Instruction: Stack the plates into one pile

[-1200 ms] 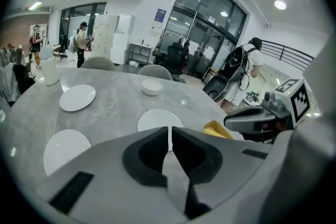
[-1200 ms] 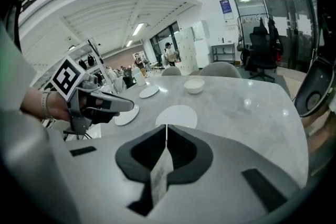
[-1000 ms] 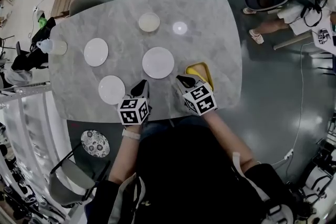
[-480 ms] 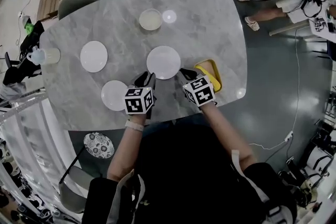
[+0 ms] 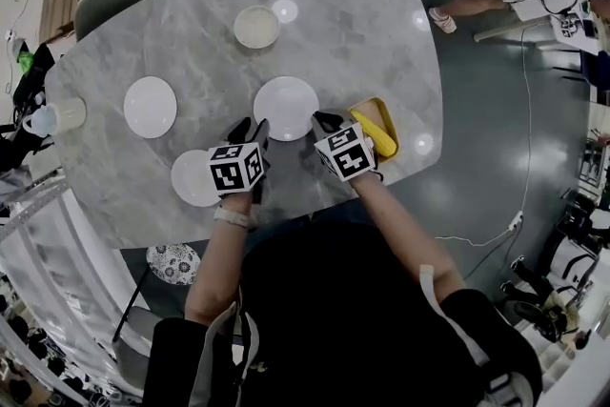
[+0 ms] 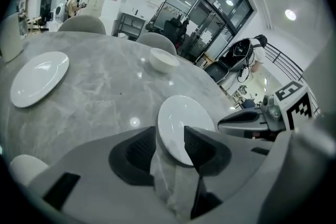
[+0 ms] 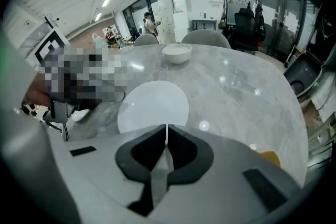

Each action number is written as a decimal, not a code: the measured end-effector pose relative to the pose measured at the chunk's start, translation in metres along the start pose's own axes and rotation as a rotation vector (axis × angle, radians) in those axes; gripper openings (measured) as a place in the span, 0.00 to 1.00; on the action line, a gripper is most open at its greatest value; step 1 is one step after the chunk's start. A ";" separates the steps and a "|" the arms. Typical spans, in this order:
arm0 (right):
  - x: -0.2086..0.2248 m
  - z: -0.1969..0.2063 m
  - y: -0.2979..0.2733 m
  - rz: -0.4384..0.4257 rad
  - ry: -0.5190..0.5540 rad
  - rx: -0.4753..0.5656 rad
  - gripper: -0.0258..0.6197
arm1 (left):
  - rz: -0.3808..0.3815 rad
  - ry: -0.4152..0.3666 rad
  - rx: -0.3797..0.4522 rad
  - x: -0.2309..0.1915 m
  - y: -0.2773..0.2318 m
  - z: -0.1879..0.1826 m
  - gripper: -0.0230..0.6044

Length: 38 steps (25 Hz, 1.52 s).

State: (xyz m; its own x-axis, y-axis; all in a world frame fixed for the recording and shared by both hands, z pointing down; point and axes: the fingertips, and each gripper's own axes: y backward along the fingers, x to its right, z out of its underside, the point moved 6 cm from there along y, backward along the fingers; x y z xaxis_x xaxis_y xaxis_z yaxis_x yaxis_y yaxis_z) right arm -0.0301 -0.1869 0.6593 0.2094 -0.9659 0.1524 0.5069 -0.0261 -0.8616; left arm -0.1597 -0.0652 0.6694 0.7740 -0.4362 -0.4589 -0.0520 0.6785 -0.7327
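Note:
Three white plates lie apart on the grey marble table (image 5: 362,24): a centre plate (image 5: 286,108), a left plate (image 5: 150,107) and a near plate (image 5: 191,181) partly under my left gripper's cube. My left gripper (image 5: 246,131) is at the centre plate's near-left rim. Its jaws are opening, and the centre plate's (image 6: 181,113) near edge shows between them with no pad pressing on it. My right gripper (image 5: 324,121) is at the same plate's near-right rim, shut with nothing in it (image 7: 167,131), and the plate (image 7: 152,107) lies just ahead.
A cream bowl (image 5: 256,27) sits at the far side of the table. A yellow dish (image 5: 374,129) lies just right of my right gripper. A pale jug (image 5: 57,116) stands at the left edge. Chairs stand behind the table.
Both grippers have sunk and moved forward to the centre plate's near rim. The left jaws have come apart.

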 end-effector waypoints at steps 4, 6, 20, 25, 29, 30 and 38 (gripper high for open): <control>0.000 0.001 -0.006 0.020 0.056 -0.081 0.07 | 0.013 -0.004 -0.027 0.002 -0.007 0.003 0.31; -0.001 0.000 -0.010 0.040 0.099 -0.108 0.07 | 0.016 -0.002 -0.034 0.003 -0.011 0.003 0.31; -0.015 0.011 -0.025 0.121 0.353 -0.221 0.07 | 0.055 0.009 -0.047 0.012 -0.023 0.008 0.33; -0.019 0.012 -0.027 0.120 0.389 -0.229 0.07 | 0.118 0.040 -0.022 0.019 -0.028 0.010 0.29; -0.021 0.012 -0.026 0.108 0.387 -0.230 0.07 | 0.127 0.064 0.003 0.021 -0.029 0.011 0.18; -0.021 0.012 -0.025 0.104 0.383 -0.225 0.07 | 0.139 0.077 0.008 0.021 -0.028 0.011 0.17; -0.016 0.012 -0.013 0.060 0.265 -0.134 0.07 | 0.174 0.193 0.072 0.021 -0.015 0.013 0.10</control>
State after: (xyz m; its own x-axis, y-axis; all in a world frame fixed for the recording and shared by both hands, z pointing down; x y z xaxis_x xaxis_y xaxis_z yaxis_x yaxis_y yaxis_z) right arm -0.0297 -0.1680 0.6735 0.0010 -0.9998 -0.0177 0.3820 0.0167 -0.9240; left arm -0.1346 -0.0769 0.6770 0.6222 -0.4093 -0.6673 -0.1231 0.7906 -0.5998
